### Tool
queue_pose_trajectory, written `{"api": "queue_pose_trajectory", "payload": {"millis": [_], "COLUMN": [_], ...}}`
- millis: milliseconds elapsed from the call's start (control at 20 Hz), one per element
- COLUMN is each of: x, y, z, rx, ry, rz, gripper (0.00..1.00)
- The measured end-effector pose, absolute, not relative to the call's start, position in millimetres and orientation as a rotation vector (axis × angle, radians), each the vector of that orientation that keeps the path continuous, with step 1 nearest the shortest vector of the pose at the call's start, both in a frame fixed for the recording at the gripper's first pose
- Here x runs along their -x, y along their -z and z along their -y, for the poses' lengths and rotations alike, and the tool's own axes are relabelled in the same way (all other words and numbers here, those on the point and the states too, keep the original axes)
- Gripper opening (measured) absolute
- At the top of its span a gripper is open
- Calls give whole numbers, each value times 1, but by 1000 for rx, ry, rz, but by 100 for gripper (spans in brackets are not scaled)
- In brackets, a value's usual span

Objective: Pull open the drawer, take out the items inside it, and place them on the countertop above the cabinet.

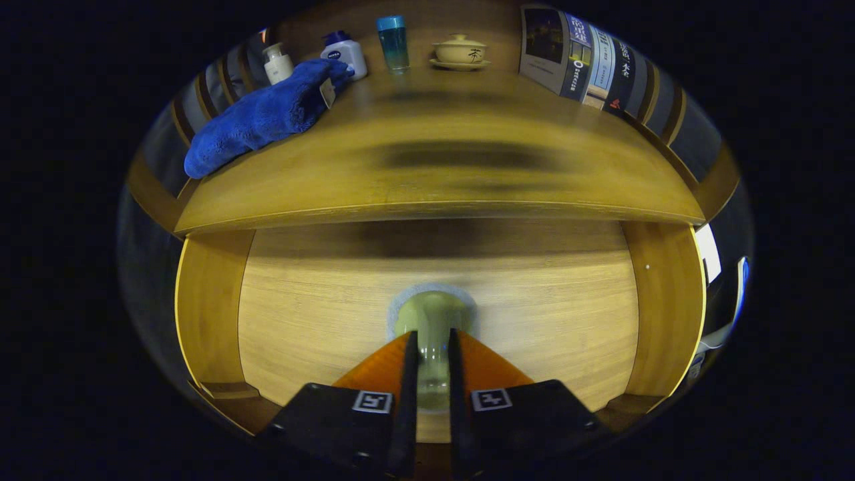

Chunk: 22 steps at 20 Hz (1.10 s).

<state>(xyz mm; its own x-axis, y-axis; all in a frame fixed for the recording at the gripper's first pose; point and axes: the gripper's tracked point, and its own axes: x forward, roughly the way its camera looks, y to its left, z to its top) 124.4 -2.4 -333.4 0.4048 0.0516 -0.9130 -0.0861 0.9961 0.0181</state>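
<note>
The gripper [433, 354] has its fingers narrowed around the drawer knob [433, 319], centred on the drawer front [534, 307] beneath the countertop's [434, 180] front edge. The knob looks smooth, rigid, possibly slippery; gripping its neck seems safest.

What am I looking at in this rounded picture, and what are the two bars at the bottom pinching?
This is no robot arm: a person carries a hand-held two-finger tool, and the camera rides on it, looking forward along its fingers. The fisheye lens bends everything. The two fingers are closed on the pale knob of a wooden drawer front; the drawer looks not yet pulled open. Above it is the cabinet's countertop. On it lie a blue towel, and farther back a small pump bottle, a white lotion bottle, a blue tumbler and a lidded tea bowl on a saucer. Books stand beside it.
</note>
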Motion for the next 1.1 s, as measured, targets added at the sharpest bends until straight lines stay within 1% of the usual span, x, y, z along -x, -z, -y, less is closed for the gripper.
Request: {"api": "queue_pose_trajectory", "payload": {"millis": [50, 150, 200, 750, 1100], "x": [-124, -120, -116, -96, -102], "y": [331, 324, 318, 228, 178], "z": [2, 6, 11, 19, 22], "rx": [35, 47, 56, 107, 102], "ry": [-91, -92, -95, -134, -124], "rz": [-1151, -1137, -1129, -1027, -962], "gripper": [27, 26, 22, 22, 22]}}
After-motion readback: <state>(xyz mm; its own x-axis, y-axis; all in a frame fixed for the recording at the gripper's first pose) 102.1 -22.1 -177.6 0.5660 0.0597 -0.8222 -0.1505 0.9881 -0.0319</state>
